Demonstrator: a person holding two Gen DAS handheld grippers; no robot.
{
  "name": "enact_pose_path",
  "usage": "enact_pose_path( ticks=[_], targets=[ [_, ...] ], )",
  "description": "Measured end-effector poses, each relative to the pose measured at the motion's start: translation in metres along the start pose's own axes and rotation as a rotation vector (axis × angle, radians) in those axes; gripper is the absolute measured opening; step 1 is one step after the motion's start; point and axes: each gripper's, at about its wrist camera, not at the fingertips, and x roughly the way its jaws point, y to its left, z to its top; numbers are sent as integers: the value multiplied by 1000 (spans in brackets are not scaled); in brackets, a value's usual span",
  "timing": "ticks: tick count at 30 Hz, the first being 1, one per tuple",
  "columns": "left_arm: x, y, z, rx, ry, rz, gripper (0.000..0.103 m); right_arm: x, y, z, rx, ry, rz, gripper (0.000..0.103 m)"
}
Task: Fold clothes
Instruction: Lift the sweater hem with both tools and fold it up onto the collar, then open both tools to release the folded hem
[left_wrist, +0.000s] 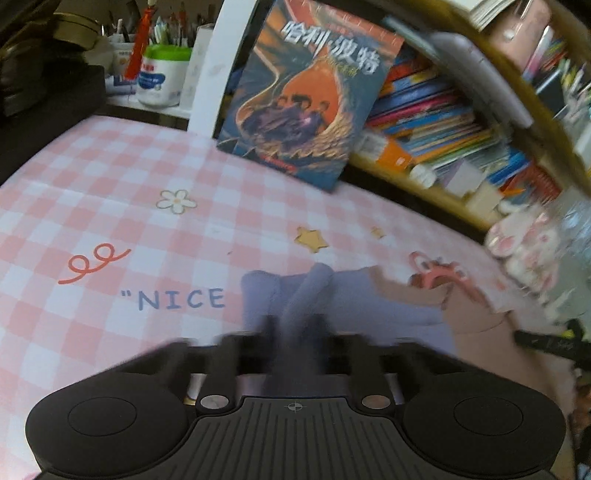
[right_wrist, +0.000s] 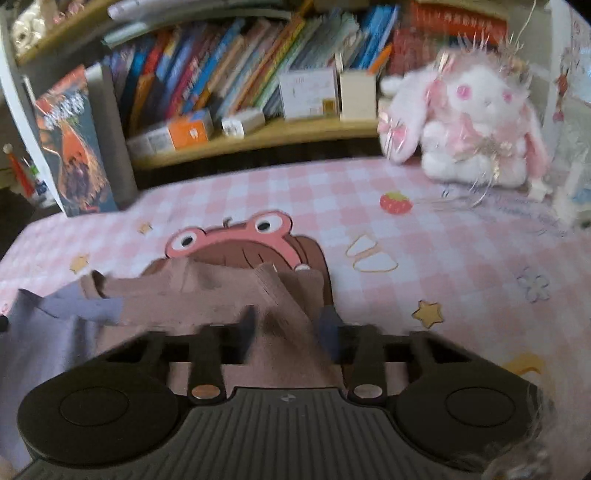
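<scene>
A lavender cloth (left_wrist: 369, 299) and a dusty-pink cloth (left_wrist: 469, 314) lie side by side on the pink checked tablecloth (left_wrist: 110, 184). My left gripper (left_wrist: 295, 332) is shut on a raised fold of the lavender cloth, which stands up between the blurred fingers. In the right wrist view the dusty-pink cloth (right_wrist: 207, 291) spreads over a frog-hat cartoon print, with the lavender cloth (right_wrist: 44, 332) at its left. My right gripper (right_wrist: 290, 328) is shut on a ridge of the dusty-pink cloth pulled up between its fingers. Both views are motion-blurred near the fingertips.
A book (left_wrist: 306, 92) leans upright at the back of the table against a wooden shelf of books (left_wrist: 443, 110). A white plush rabbit (right_wrist: 476, 122) sits at the back right. A white tub (left_wrist: 162, 77) with pens stands at the far left.
</scene>
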Motion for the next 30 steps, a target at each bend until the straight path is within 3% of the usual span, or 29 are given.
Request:
enact_pose_path(
  ticks=[1, 5, 10, 13, 15, 16, 21, 26, 30],
  targets=[
    [-5, 4, 1, -30, -26, -25, 4, 1, -3, 3, 24, 1, 8, 7],
    [-3, 12, 1, -92, -42, -33, 4, -15, -27, 12, 213, -67, 108, 6],
    [16, 17, -4, -108, -7, -15, 5, 21, -32, 2, 231, 48, 38, 7],
    [15, 18, -4, -104, -2, -23, 7, 22, -42, -2, 302, 24, 68, 8],
    [15, 20, -4, -108, -2, -25, 9, 22, -46, -4, 314, 26, 73, 16],
    [13, 19, -3, -108, -7, -19, 11, 21, -48, -4, 320, 31, 65, 27],
    [-9, 18, 1, -82, -73, 15, 12, 9, -49, -3, 317, 43, 53, 29],
    [-31, 16, -3, -71, -100, 22, 13, -17, -38, -8, 201, 14, -8, 55],
    [-43, 7, -16, -60, -110, 30, 23, -37, -29, -17, 127, -13, -26, 72]
  ],
)
